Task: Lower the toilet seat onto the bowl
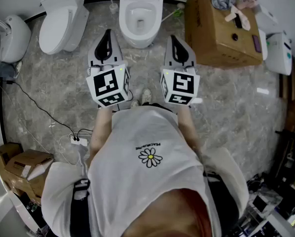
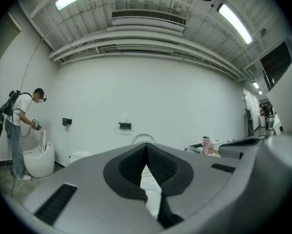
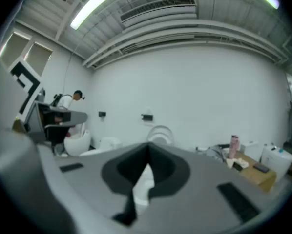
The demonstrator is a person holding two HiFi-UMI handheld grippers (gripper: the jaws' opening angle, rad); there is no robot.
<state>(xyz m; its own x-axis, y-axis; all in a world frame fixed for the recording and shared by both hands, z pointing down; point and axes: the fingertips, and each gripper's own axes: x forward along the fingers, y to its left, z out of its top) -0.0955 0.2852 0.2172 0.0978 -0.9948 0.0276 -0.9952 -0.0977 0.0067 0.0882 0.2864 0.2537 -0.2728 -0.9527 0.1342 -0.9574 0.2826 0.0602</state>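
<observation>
Both pairs of jaws closed together, my left gripper (image 1: 107, 33) and right gripper (image 1: 173, 38) side by side before the toilet bowl (image 1: 140, 19), toilet seat (image 3: 160, 129) raised behind it

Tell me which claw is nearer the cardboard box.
Right. The right claw hangs just left of the cardboard box; the left claw is farther left, past the toilet front.

Left claw (image 1: 107, 33) and right claw (image 1: 173, 38), jaws pressed together, empty, side by side ahead of the chest (image 1: 147, 142).
</observation>
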